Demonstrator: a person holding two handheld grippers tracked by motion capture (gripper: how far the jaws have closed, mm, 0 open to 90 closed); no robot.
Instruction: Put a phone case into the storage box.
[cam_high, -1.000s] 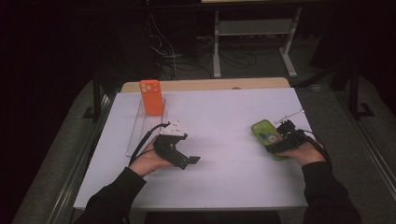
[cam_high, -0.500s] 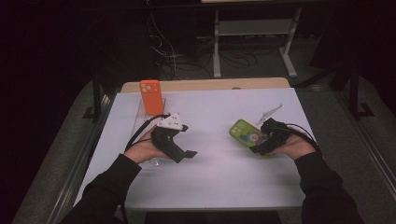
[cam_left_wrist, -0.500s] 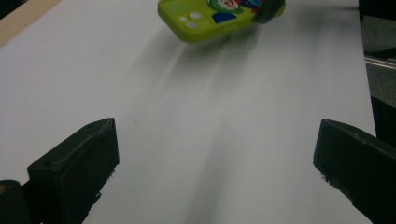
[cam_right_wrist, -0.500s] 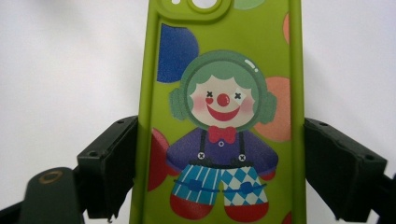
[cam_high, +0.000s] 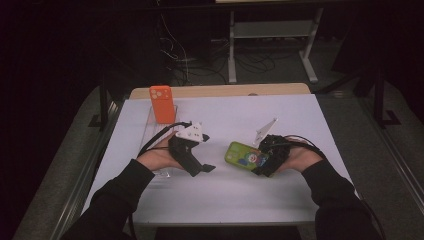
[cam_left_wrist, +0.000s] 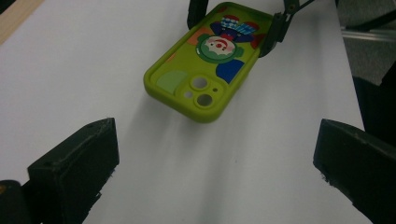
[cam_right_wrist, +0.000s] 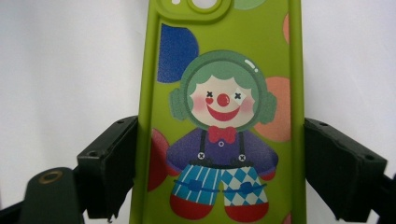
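So you've got the green phone case (cam_high: 243, 156) pinched by its long edges in your right gripper (cam_high: 263, 161), clown side up, and it looks lifted off the white table (cam_high: 300, 115) rather than lying on it, since there's a soft shadow under it in the left gripper view. You're holding it out near the middle of the table, camera-hole end pointing at your left gripper (cam_high: 202, 167), so my read is you're mid-handover, or at least bringing it over for the other hand to take. Your left gripper's jaws are spread wide with nothing in them, lined up on the case (cam_left_wrist: 205, 65) but not touching it yet. The next move probably wants the left jaws to come forward around the free end and close on the two long sides before the right lets go; keep both grips square or the case could twist out. Behind your left hand there's an orange phone case (cam_high: 162, 104) standing at the far end of a clear tray (cam_high: 150, 131), which might be where this one ends up, but that's a guess. Hard to make out: whether there's a phone inside the green case, how much tray your left hand covers, and the far room, which is just dark.
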